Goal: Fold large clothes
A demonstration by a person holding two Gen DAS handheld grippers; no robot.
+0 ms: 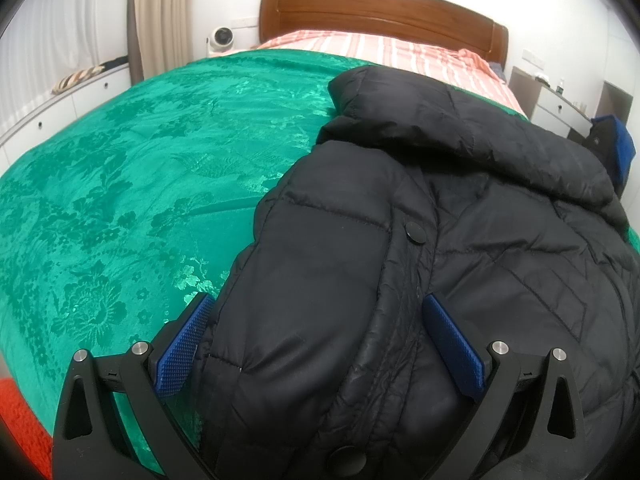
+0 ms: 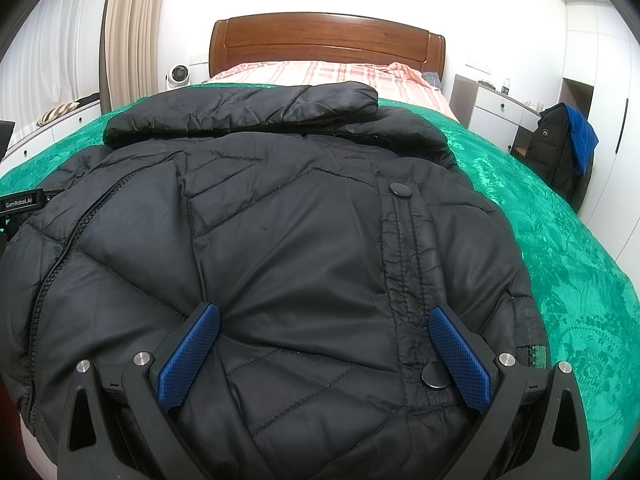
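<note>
Black jacket (image 2: 304, 240) between both grippers' spread jaws

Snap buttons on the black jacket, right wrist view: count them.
2 on the black jacket: one snap button high on the placket, another low beside the right gripper's finger. More may be hidden.

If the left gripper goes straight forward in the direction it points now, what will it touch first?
Most likely the black puffer jacket. The left gripper is open, and the jacket's padded front edge already lies between its blue pads. Going forward would push deeper into the jacket, well before the headboard. Depth is uncertain.
</note>
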